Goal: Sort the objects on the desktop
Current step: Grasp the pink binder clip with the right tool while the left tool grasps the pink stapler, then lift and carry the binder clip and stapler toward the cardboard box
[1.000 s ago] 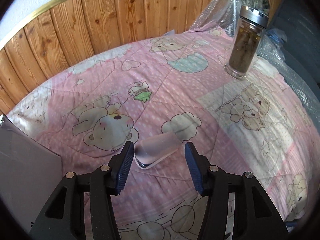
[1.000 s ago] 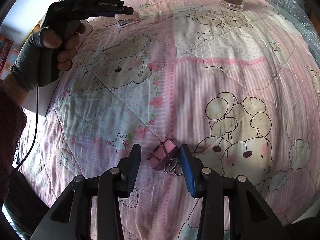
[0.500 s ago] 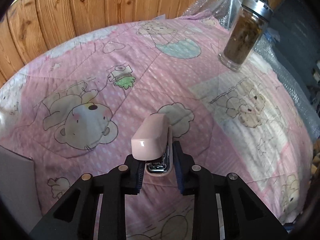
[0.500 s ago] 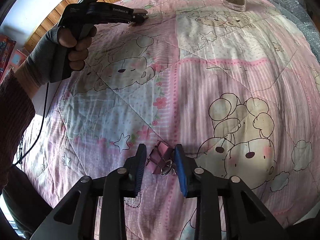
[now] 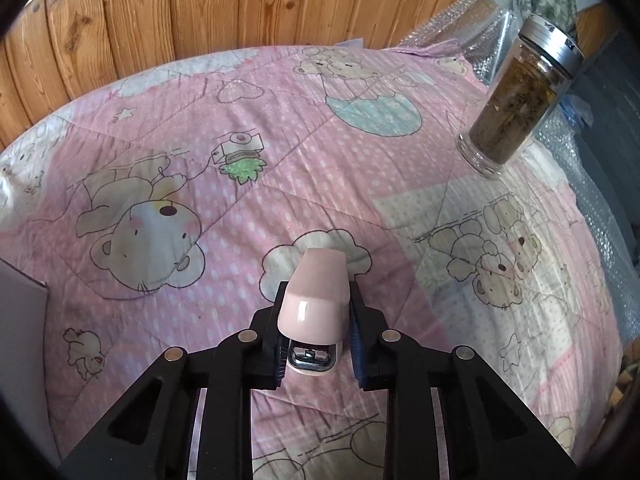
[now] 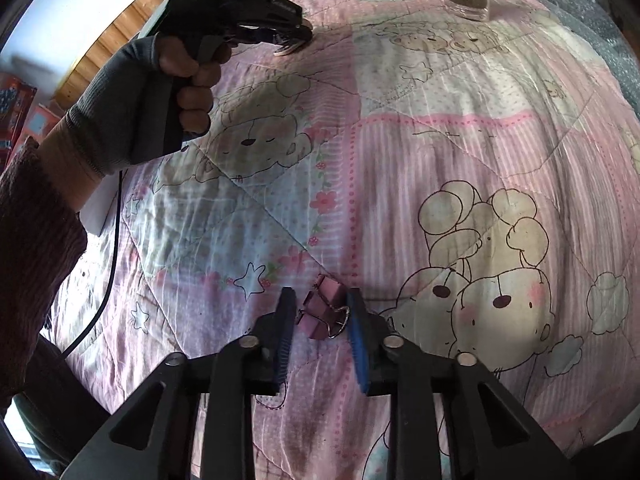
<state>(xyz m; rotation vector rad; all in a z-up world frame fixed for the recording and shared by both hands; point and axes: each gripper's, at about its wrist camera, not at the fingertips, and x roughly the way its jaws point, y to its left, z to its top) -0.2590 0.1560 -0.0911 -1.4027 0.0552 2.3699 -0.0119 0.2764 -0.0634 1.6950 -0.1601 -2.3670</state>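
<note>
A: What does the left hand-held gripper [image 5: 316, 320] have?

B: It is clamped on a pale pink stapler [image 5: 314, 300]. Both pads press the stapler's sides, its metal mouth faces the camera and its body points away over the pink bear-print quilt [image 5: 168, 152]. From the right wrist view the same gripper [image 6: 298, 38] sits at the far left of the quilt [image 6: 460, 152], gripped by a hand in a grey fingerless glove [image 6: 132, 108], with the stapler's tip [image 6: 290, 46] showing just below its fingers.

A: And the right hand-held gripper [image 6: 320, 324]?

B: Its fingers stand a little apart, either side of a pink binder clip [image 6: 322, 310] lying on the near part of the quilt. The clip's wire loop seems to touch the blue pad on the right; the left pad is just beside the clip, and I cannot tell whether it touches.

A: Anything else out there?

B: A glass bottle with a metal cap [image 5: 516, 100], filled with brownish matter, stands upright at the far right, well apart from the stapler. A wood-panelled wall [image 5: 200, 8] runs behind.
</note>
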